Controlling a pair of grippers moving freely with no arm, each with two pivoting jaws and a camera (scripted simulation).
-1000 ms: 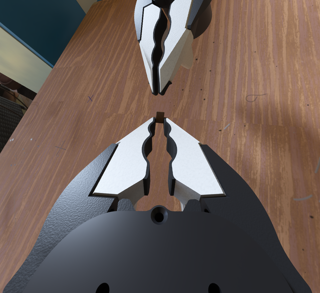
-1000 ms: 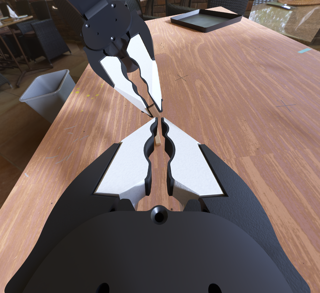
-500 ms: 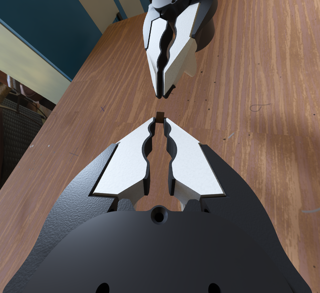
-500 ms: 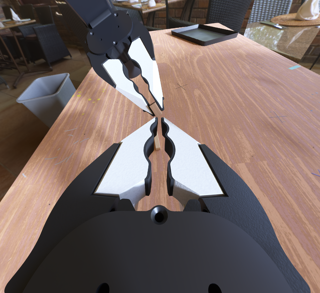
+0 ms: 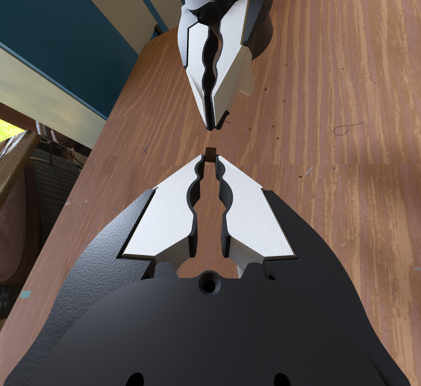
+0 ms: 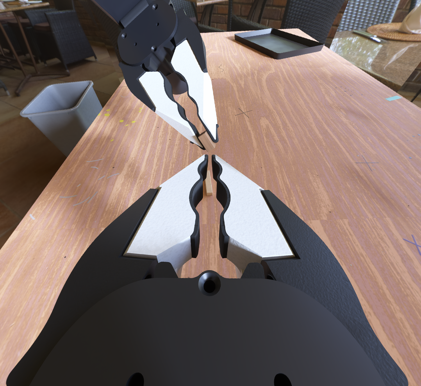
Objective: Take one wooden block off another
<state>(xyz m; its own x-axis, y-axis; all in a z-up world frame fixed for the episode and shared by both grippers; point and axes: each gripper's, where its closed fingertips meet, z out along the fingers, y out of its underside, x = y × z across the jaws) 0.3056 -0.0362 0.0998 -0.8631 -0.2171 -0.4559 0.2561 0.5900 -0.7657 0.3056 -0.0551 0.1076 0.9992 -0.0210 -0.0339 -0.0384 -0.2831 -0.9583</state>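
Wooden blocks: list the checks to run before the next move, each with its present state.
1. Left tool clamped on small block: ok.
2. Small block lifted clear of the table: ok.
3. Blocks separated: ok. Thin block shows apart, between the right tool fingers.
4. Right tool actually gripping thin block: cannot tell.
5. Tool tips not touching each other: ok, but close.
6. Black tray out of the way: ok.
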